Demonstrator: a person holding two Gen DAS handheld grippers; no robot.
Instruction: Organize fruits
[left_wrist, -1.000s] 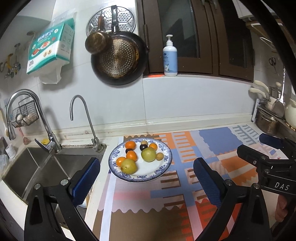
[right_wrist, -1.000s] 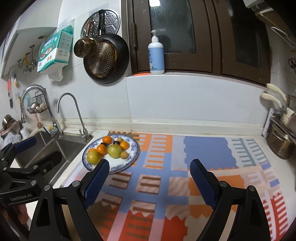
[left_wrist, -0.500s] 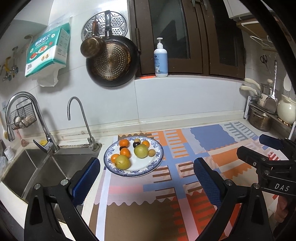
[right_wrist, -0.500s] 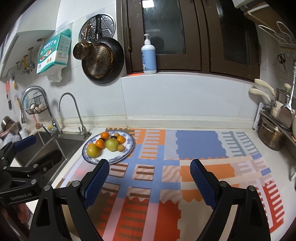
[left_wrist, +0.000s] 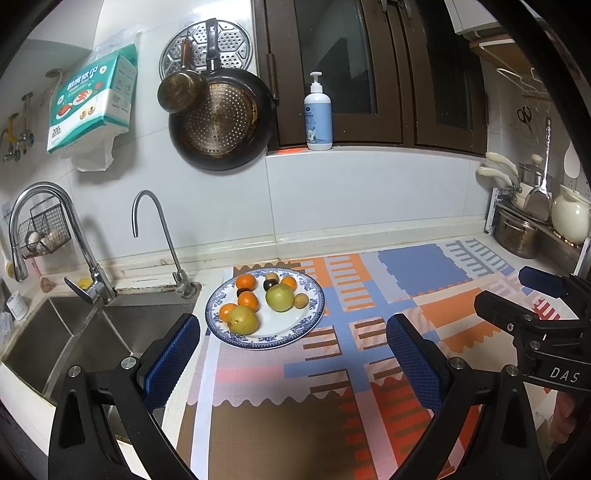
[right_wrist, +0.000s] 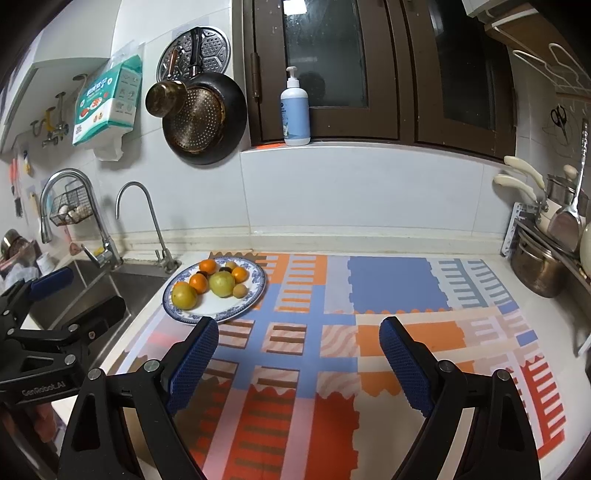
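Kitchen tabletop (right_wrist: 369, 236) under a patterned mat (right_wrist: 391, 280). Nearest, the left claw (left_wrist: 293, 356) and right claw (right_wrist: 297, 356) hover over the mat, each spread wide and holding nothing. Beyond them, a blue-rimmed plate (left_wrist: 314, 317) at the mat's sink-side edge holds the fruits (left_wrist: 279, 298). Farther back, beside the plate, lies the sink (left_wrist: 92, 332).

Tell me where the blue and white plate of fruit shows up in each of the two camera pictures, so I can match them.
Left wrist view: the plate sits just left of centre, beyond the open left tongs, next to the sink.
Right wrist view: the plate lies left of centre, beyond the left finger of the open right tongs.
Shared landmark: the thin curved faucet stands behind and left of the plate in both.
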